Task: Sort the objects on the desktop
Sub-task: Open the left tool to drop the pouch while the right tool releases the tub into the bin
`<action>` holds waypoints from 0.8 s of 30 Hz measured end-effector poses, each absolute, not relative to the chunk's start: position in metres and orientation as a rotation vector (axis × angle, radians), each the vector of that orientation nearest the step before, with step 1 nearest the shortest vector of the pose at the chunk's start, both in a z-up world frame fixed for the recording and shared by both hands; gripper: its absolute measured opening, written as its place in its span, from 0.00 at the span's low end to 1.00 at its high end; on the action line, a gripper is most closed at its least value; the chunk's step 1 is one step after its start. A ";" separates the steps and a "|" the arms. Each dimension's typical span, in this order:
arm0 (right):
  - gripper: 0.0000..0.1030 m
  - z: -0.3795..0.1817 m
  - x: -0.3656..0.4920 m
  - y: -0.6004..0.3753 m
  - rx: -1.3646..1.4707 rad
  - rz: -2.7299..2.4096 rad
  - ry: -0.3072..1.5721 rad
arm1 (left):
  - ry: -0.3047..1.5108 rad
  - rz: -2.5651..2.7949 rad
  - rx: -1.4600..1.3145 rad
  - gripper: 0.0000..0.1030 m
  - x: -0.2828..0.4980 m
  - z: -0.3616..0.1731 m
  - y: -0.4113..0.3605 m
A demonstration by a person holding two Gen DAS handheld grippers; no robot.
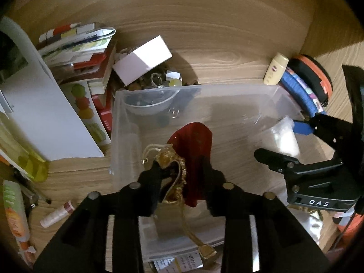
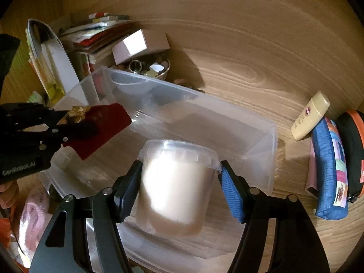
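Note:
A clear plastic bin [image 1: 159, 95] [image 2: 261, 141] lies on the wooden desk. My left gripper [image 1: 182, 170] is shut on a dark red pouch with gold trim [image 1: 193, 145] and holds it over the bin; it also shows in the right wrist view [image 2: 104, 122]. My right gripper [image 2: 179, 177] is shut on a clear lidded tub of pale cream [image 2: 177, 186] above the bin's inside. The tub shows in the left wrist view [image 1: 284, 136] between the right gripper's fingers [image 1: 302, 129].
A white box [image 1: 142, 60] sits on a bowl of trinkets [image 1: 159, 82] behind the bin. Books and papers [image 1: 77, 52] pile at the left. A cream bottle [image 2: 310, 116], a blue pencil case [image 2: 329, 170] and a black-orange case [image 2: 352, 150] lie at the right.

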State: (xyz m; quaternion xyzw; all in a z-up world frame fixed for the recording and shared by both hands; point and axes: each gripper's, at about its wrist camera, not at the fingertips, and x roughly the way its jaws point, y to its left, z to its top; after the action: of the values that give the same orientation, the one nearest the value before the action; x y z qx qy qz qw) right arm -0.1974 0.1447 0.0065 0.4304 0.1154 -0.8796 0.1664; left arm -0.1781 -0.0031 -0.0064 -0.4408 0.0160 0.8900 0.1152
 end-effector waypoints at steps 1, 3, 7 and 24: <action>0.62 0.006 -0.198 0.145 1.223 -2.505 0.321 | 0.063 2.615 -1.290 0.40 -0.177 -0.007 -0.001; 0.62 0.006 -0.198 0.145 1.227 -2.505 0.315 | 0.085 2.621 -1.291 0.44 -0.176 -0.007 0.001; 0.63 0.006 -0.197 0.145 1.240 -2.503 0.326 | 0.090 2.617 -1.293 0.49 -0.174 -0.006 0.001; 0.76 0.039 -0.145 0.155 1.104 -2.628 0.414 | 0.055 2.743 -1.098 0.76 -0.123 0.046 -0.012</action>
State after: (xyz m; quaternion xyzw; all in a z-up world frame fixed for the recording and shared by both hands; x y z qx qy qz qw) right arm -0.1448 0.1549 0.0386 0.3799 0.1426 -0.9046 0.1304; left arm -0.1228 -0.0121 0.0465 -0.3701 0.0185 0.9241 0.0932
